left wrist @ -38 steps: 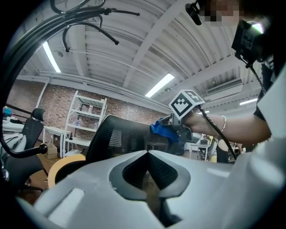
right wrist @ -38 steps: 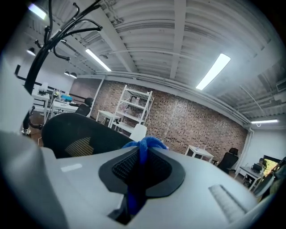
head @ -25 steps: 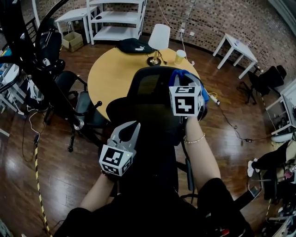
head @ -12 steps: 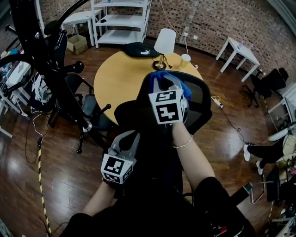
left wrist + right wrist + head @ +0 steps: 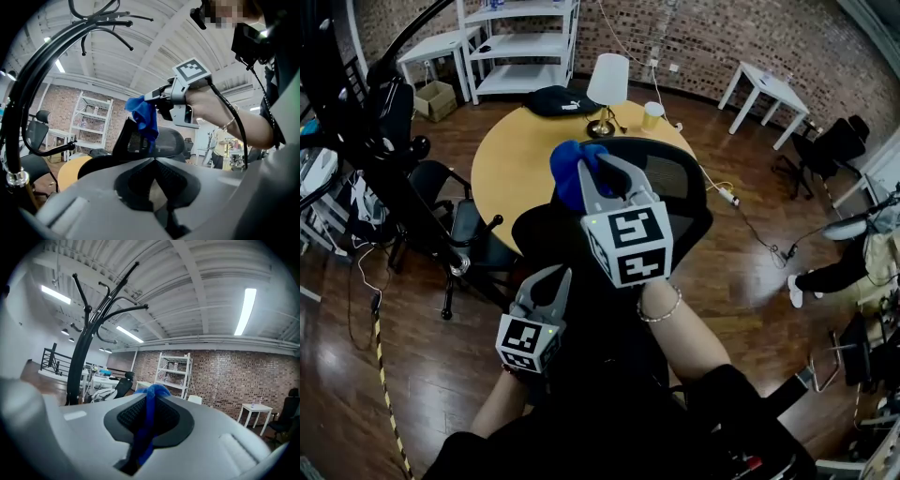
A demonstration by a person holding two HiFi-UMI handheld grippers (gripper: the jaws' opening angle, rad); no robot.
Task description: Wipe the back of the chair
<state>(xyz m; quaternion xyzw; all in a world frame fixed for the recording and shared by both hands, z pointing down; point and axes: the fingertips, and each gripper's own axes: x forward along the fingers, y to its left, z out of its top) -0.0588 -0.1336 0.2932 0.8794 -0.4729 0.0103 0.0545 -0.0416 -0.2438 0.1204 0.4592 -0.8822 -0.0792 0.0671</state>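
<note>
Premises: a brick wall (image 5: 722, 37) on the far side, a dark wooden floor (image 5: 356, 375), and a white metal shelf unit (image 5: 520, 37) against that wall. Ahead of both sets of my fingers stands a round yellow-wood table (image 5: 511, 164) with a white-shaded table lamp (image 5: 607, 80) near its far edge. My right gripper (image 5: 592, 164) is raised and reaches forward. Its jaws are clamped on a crumpled blue cloth (image 5: 565, 173), which runs as a folded strip between the dark pads and bunches out past the fingertips. The black office chair with a mesh back (image 5: 680, 192) stands directly below and just beyond those fingertips, between me and the table. From the left gripper view, the cloth hangs down to the top edge of the chair back; whether it presses on the mesh I cannot determine. My left gripper (image 5: 549, 278) is held low, nearer my body, left of the right one and well apart from the cloth. Its jaws are closed together with nothing between them. A tall black coat stand (image 5: 86, 338) rises to the left of my right fingertips.
</note>
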